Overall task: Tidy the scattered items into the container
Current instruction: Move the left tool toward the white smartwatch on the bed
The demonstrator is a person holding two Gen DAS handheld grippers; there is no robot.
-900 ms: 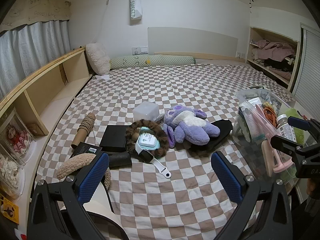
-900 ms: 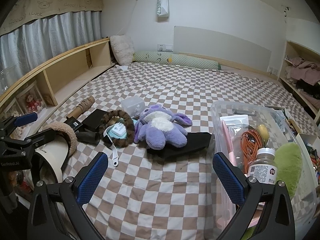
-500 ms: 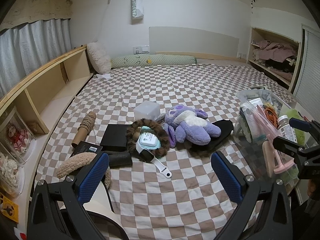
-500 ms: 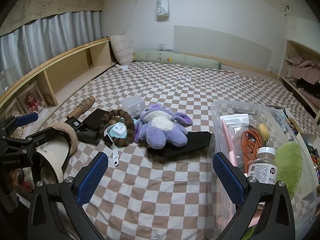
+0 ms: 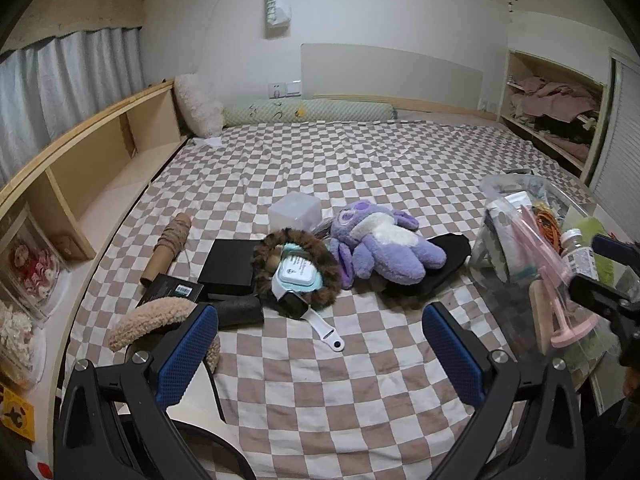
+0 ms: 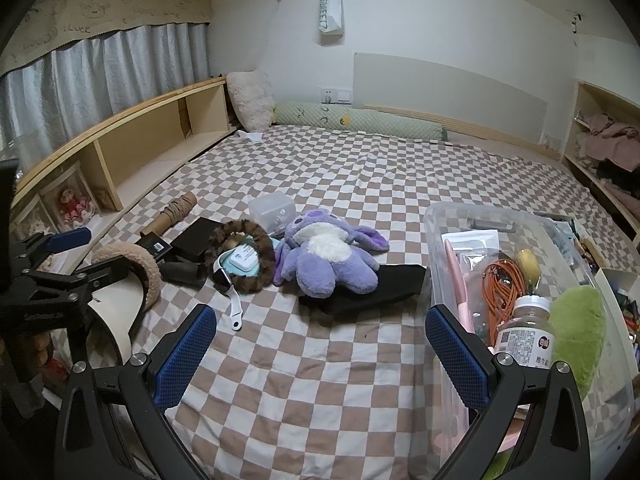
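**Between picks: both grippers empty, pile waiting**

While the clear bin (image 6: pixel 500 220) at 3 o'clock is part-filled, the purple plush (image 6: pixel 328 256) lies at 12. Left gripper (image 5: pixel 320 344) and right gripper (image 6: pixel 320 344): jaws wide apart, holding nothing. Next, probably: reach for the plush, then the smartwatch (image 5: pixel 294 304).

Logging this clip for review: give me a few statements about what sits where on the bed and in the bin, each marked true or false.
1. Both the left gripper and the right gripper are open and hold nothing. True.
2. The purple plush toy is inside the clear container. False: it lies on the checkered bedspread, partly over a black flat item.
3. The orange cord is in the container. True.
4. The white smartwatch lies beside the bolster at the far wall. False: it lies against the brown furry ring in the near pile.
5. The bottle in the container has a white cap. True.
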